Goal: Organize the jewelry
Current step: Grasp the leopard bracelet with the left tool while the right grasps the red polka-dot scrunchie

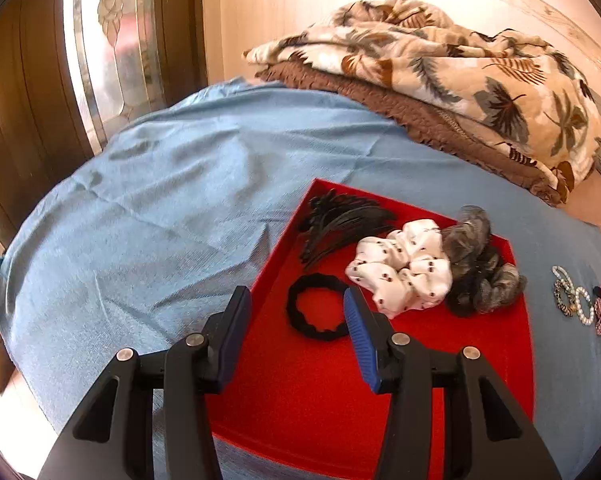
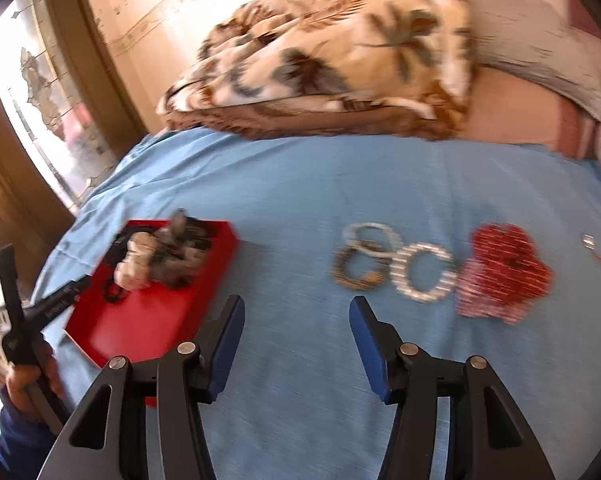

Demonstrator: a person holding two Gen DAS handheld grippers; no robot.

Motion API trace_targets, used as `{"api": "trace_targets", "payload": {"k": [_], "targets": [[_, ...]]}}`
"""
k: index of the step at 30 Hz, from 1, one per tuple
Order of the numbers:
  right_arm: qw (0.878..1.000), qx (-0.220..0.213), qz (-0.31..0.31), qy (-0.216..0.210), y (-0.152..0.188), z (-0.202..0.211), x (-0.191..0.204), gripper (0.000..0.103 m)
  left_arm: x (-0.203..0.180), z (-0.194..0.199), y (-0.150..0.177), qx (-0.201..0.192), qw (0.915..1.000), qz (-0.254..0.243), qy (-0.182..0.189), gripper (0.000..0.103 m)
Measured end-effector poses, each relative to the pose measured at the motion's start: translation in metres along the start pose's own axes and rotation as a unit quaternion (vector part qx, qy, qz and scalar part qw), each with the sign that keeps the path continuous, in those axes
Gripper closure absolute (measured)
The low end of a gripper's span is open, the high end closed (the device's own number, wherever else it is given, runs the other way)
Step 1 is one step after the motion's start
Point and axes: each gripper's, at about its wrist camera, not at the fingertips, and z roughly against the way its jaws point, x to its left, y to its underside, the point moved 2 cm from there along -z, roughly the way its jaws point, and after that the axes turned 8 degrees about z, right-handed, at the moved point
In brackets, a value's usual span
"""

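The red tray [image 1: 400, 380] sits on the blue bedsheet [image 1: 160, 220], and that is our landmark. Inside it, at the far corner, lies a bundle of black hair clips [image 1: 340, 220]. Just nearer than those, a black hair tie [image 1: 296, 320] lies flat on the tray floor. Beside the clips, a white scrunchie [image 1: 400, 268] with small dark marks rests touching a grey scrunchie [image 1: 476, 264] that reaches the tray's far right wall.

Out on the sheet, to the right of the tray and well apart from it, three bracelets [image 2: 392, 264] lie in a cluster: a pale one overlapping a brown speckled one, with a white beaded one next to them. Touching that beaded one on the side away from the tray is a red dotted bow [image 2: 504, 272]. The right wrist view is blurred, so finer detail is lost. Farther still from the tray, a small pale item [image 2: 588, 240] is too smeared to name.

The left gripper [image 1: 298, 312] hovers over the tray's near left part, fingers spread wide with nothing between them, the hair tie showing in the gap. The right gripper [image 2: 296, 312] is over bare sheet between tray and bracelets, fingers likewise apart and empty.

Beyond the tray, a leaf-print blanket [image 1: 460, 64] is heaped at the far side of the bed.
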Motion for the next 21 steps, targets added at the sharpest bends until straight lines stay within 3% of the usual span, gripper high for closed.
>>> {"api": "trace_targets", "payload": {"k": [10,13,17,21], "targets": [[0.991,-0.014,-0.101,0.091,0.057,0.056,-0.127,0.038,-0.041,0.043,0.013,-0.002,0.9979,-0.025,0.059,0.056],[0.986,-0.016,-0.131,0.106,0.069,0.058,-0.155,0.038,-0.071,0.063,0.013,-0.002,0.9945,-0.056,0.089,0.049],[0.981,-0.022,-0.162,0.104,0.076,0.051,-0.177,0.038,-0.125,0.078,0.012,0.008,0.9856,-0.101,0.135,0.046],[0.979,-0.023,-0.180,0.088,0.075,0.033,-0.188,0.038,-0.179,0.069,0.013,0.049,0.9763,-0.125,0.170,0.046]]}}
